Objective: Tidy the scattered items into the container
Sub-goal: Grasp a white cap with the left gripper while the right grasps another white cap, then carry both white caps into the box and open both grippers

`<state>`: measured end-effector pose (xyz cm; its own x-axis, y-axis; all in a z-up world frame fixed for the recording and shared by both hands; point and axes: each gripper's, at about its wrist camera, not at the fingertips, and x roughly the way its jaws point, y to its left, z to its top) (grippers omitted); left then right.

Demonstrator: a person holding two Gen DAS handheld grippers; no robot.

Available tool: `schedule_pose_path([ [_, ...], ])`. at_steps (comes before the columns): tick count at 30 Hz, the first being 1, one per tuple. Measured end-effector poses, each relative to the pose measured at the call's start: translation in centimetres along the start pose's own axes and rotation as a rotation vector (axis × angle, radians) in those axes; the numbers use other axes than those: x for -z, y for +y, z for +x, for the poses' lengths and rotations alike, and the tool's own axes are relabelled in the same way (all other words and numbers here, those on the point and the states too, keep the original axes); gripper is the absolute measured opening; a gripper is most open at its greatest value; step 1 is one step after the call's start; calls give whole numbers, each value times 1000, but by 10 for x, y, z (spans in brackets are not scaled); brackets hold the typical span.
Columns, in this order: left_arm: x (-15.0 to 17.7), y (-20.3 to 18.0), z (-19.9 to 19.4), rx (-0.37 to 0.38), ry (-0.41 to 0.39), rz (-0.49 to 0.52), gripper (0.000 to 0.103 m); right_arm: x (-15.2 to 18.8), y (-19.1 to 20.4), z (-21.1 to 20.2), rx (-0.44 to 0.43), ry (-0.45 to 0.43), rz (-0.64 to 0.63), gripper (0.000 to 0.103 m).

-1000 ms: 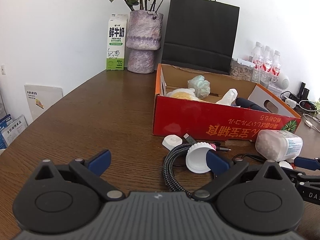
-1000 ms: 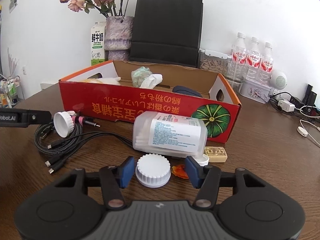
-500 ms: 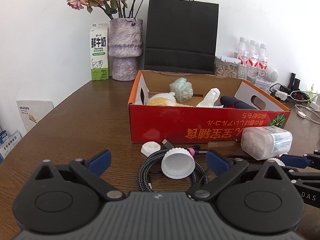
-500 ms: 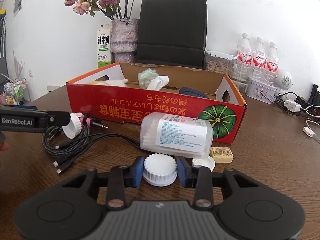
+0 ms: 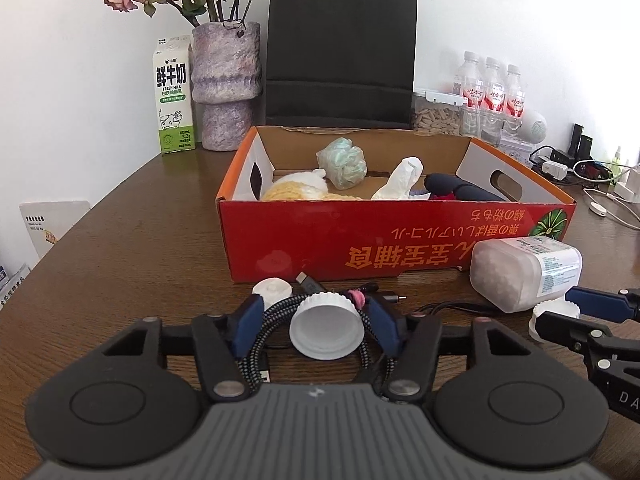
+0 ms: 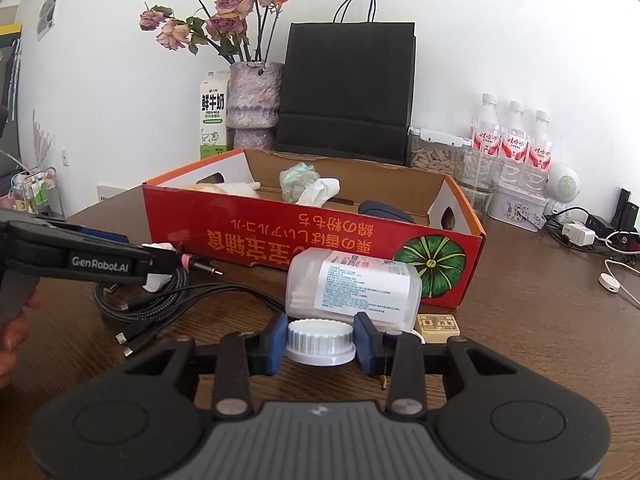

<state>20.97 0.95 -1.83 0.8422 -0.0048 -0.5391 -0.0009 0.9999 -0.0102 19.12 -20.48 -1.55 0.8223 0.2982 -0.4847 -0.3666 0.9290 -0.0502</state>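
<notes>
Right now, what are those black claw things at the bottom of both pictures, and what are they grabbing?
They are pinchers a person holds, one in each hand, each carrying a camera. One picture comes from the left gripper, the other from the right gripper. On the table are a red box, a braided cable and a clear tub. The right one has just closed on a ridged white lid. The left one's jaws have just been closing around an open white cap, not squeezing yet.

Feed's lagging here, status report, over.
Left gripper closing around white cap on cable coil. Right gripper shut on ribbed white lid. Red box ahead, unobstructed.
</notes>
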Motion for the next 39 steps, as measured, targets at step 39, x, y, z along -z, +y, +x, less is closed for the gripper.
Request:
schedule_pose_path([
  [39,-73,-35,-35,93,-249,22,40,-80,-32,-28,44,-241,-6,35],
])
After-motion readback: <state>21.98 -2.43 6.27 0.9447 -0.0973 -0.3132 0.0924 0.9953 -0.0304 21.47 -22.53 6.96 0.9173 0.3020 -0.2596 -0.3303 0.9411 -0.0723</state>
